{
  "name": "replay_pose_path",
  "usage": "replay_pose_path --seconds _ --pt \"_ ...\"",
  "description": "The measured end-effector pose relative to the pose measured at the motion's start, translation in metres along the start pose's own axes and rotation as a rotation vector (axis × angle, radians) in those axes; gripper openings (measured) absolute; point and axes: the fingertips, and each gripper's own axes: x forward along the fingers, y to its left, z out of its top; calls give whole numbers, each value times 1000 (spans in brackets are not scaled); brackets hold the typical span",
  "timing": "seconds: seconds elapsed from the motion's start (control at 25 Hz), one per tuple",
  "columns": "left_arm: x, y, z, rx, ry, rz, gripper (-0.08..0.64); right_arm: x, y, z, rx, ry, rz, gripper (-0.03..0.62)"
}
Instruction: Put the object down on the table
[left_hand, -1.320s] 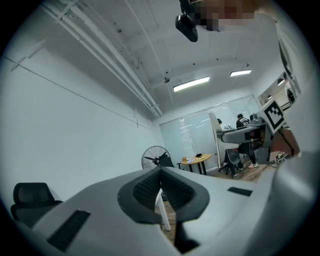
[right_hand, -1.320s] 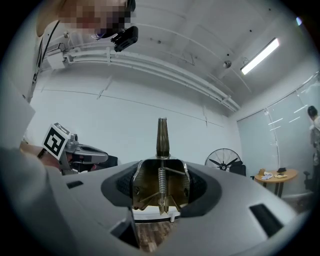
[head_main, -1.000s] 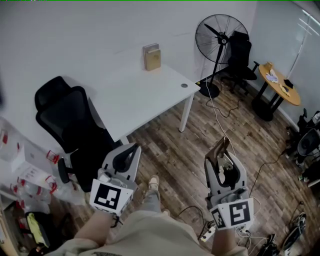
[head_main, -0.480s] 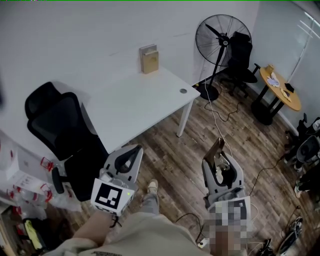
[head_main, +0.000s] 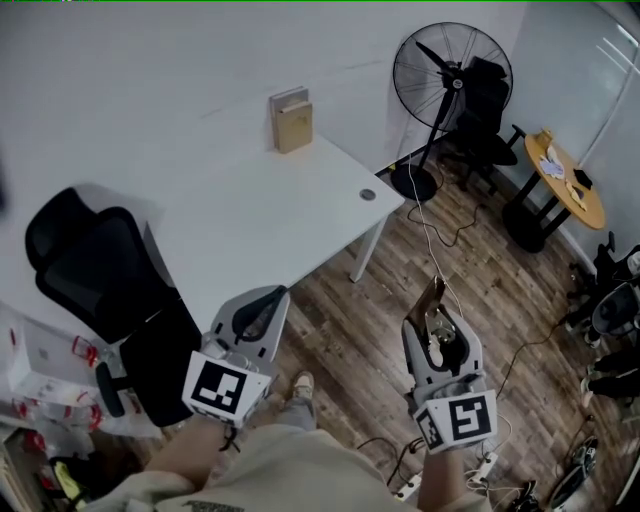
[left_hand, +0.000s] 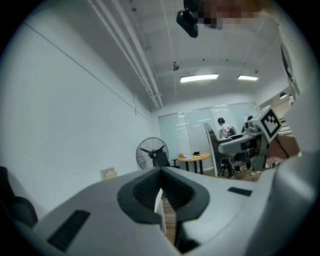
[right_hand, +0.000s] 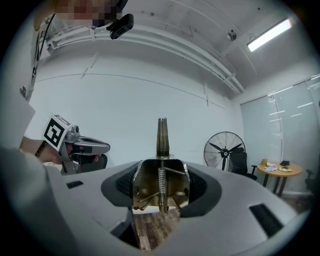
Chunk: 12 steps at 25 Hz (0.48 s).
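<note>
My right gripper (head_main: 436, 322) is shut on a brass-coloured spring clamp (head_main: 431, 301), held in the air over the wooden floor to the right of the white table (head_main: 250, 215). In the right gripper view the clamp (right_hand: 162, 137) sits between the pads of the right gripper (right_hand: 161, 189), with its coil spring and flat handles sticking out forward. My left gripper (head_main: 262, 306) hovers near the table's front edge, shut with nothing in it. In the left gripper view the left gripper (left_hand: 162, 192) has its pads meeting at the tips and nothing between them.
A tan box (head_main: 291, 122) stands at the table's far edge by the wall. A black office chair (head_main: 95, 275) is at the left, and a standing fan (head_main: 447, 70) and a round wooden table (head_main: 573, 183) at the right. Cables (head_main: 435, 235) trail over the floor.
The table and chair have slid down and left in the head view, so they lie closer to me. Both grippers keep their places and states, and the clamp stays held.
</note>
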Motion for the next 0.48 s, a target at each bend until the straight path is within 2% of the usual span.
replay_pose_path --seconds 0.48 --pt "78 81 -6 -26 -35 -56 20 113 -16 -4 -11 62 2 215"
